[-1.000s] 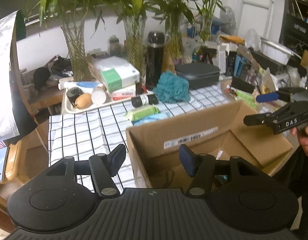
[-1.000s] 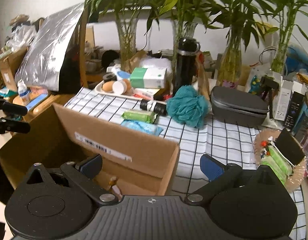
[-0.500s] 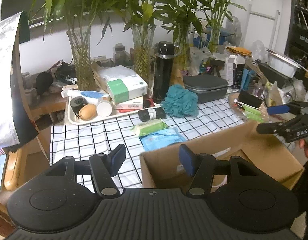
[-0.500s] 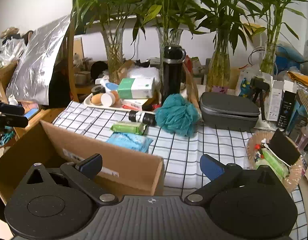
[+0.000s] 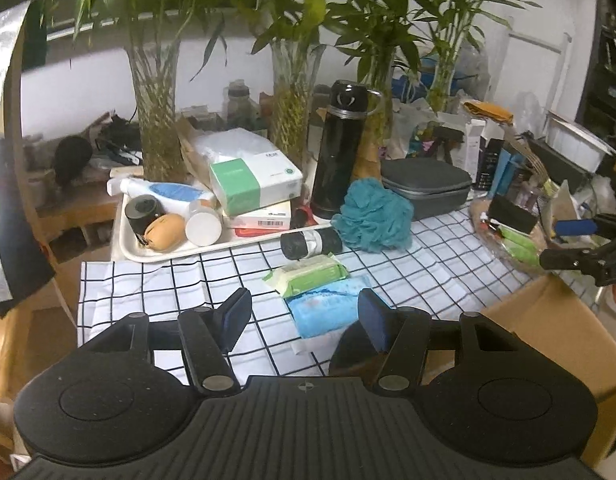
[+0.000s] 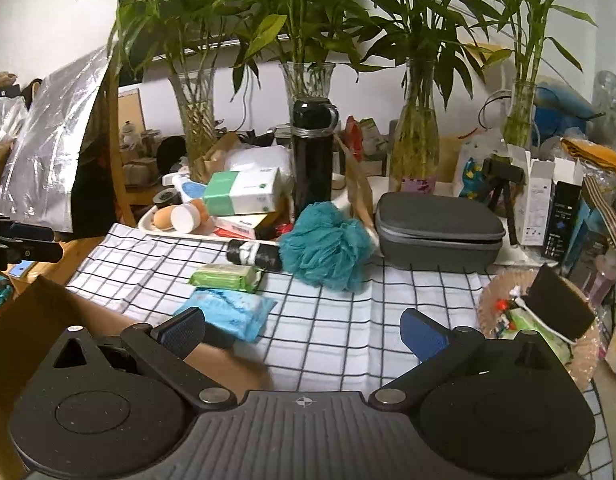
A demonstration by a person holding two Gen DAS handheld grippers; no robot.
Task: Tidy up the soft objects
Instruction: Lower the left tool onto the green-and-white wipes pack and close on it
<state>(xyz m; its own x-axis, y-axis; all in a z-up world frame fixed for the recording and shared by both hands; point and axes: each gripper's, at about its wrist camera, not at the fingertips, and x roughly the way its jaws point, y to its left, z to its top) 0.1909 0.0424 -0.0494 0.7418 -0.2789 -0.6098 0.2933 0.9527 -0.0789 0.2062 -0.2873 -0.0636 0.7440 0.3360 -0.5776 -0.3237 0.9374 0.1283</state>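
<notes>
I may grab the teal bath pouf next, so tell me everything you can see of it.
The teal bath pouf is a ruffled ball of gathered mesh, soft-looking and puffed out. It lies on the checked cloth between the black flask behind it and the grey zip case at its right. A black roll with a white band lies against its left side. No gripper touches it.

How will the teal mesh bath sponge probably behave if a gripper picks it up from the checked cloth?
The teal bath sponge looks like loosely bunched netting, so it will probably squash between the pads and feel very light. Its ruffles may snag or stretch instead of lifting cleanly. It leans against the black roll, which might roll when the sponge leaves.
</notes>
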